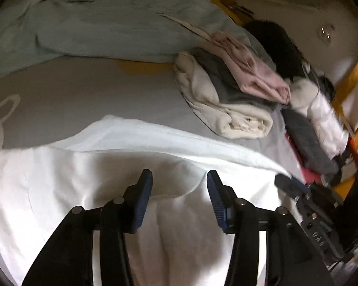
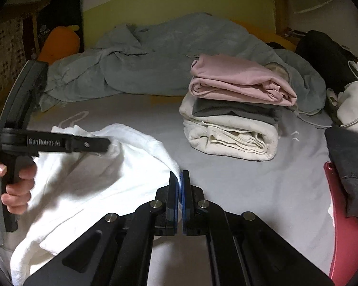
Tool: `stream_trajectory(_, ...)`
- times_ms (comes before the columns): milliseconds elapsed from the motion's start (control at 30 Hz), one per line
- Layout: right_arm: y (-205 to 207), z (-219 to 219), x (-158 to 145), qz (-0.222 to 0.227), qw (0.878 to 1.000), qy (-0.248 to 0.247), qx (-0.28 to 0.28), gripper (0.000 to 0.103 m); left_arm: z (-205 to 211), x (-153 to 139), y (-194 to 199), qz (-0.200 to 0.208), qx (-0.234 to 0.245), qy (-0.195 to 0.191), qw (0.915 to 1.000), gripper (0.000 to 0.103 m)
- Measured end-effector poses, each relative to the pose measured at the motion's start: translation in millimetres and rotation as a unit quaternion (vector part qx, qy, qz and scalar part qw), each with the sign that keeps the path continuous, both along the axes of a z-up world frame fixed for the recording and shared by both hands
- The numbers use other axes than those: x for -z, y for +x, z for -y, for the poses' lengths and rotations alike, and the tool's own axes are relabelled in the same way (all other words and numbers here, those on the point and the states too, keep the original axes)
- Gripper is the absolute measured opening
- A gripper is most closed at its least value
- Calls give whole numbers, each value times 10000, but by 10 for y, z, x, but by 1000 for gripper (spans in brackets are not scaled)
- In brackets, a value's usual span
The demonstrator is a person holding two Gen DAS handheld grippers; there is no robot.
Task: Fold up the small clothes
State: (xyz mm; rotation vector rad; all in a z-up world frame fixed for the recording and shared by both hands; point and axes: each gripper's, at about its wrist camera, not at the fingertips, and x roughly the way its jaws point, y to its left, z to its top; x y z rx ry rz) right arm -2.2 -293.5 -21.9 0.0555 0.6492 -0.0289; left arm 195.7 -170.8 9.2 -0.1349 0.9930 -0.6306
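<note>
The right gripper (image 2: 179, 177) pinches the white garment's (image 2: 88, 178) edge at twelve o'clock, while the left gripper (image 1: 179, 178) gapes empty above it.

Dim room; white cloth (image 1: 83, 178) glares; right edge possibly motion-blurred.

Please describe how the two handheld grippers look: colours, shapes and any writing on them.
Both are black, with angled linkage arms joined by silver pins. The left gripper and right gripper have flat fingers faced with ribbed blue pads. The left one's side reads "GenRobot.AI" and has a pistol-style handle.

Matt white cotton garment (image 2: 88, 178), smooth grey bedsheet (image 2: 250, 186), fleecy folded stack (image 2: 231, 119)
</note>
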Motion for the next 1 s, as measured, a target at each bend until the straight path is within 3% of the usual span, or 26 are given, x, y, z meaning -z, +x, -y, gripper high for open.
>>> stream_trajectory(67,6,24,-14,69,9998,170,-43,1,145,19,3,74,-33,451,9990,41)
stream_trajectory(100,6,34,-24,111,9996,258,-86,1,185,28,11,131,-132,661,9976,10)
stream_trajectory(133,1,44,-42,180,9990,368,-149,1,180,26,5,178,-188,671,9974,4)
stream_trajectory(200,-8,62,-89,348,9969,624,-331,1,118,-46,-40,312,-330,360,9983,3)
stream_trajectory(267,-14,66,-123,474,9955,717,-399,1,66,-165,-143,480,-72,-45,9988,3)
stream_trajectory(333,-5,49,-130,499,9952,719,-441,1,51,-269,-256,522,296,-266,9978,4)
stream_trajectory(367,3,43,-127,498,9950,728,-474,1,49,-319,-324,564,350,-215,9976,15)
stream_trajectory(400,10,40,-122,487,9951,723,-476,1,42,-368,-398,660,315,-110,9973,43)
stream_trajectory(467,28,50,-105,424,9956,739,-399,4,18,-449,-535,910,167,1,9957,68)
stream_trajectory(567,44,128,-98,302,9955,857,-283,20,42,-473,-593,866,254,-55,9959,68)
stream_trajectory(633,7,198,-131,407,9947,918,-199,44,77,-444,-617,742,230,-84,9969,65)
stream_trajectory(667,-25,237,-160,486,9946,911,-126,48,109,-425,-623,652,292,-99,9974,62)
stream_trajectory(767,-114,365,-264,684,9934,917,8,49,215,-367,-788,489,627,-72,9968,59)
stream_trajectory(867,-182,518,-355,835,9916,971,175,49,478,-274,-1004,558,1038,443,9920,58)
stream_trajectory(1000,-220,669,-402,884,9894,1112,314,49,867,-165,-1187,1385,992,1501,9739,59)
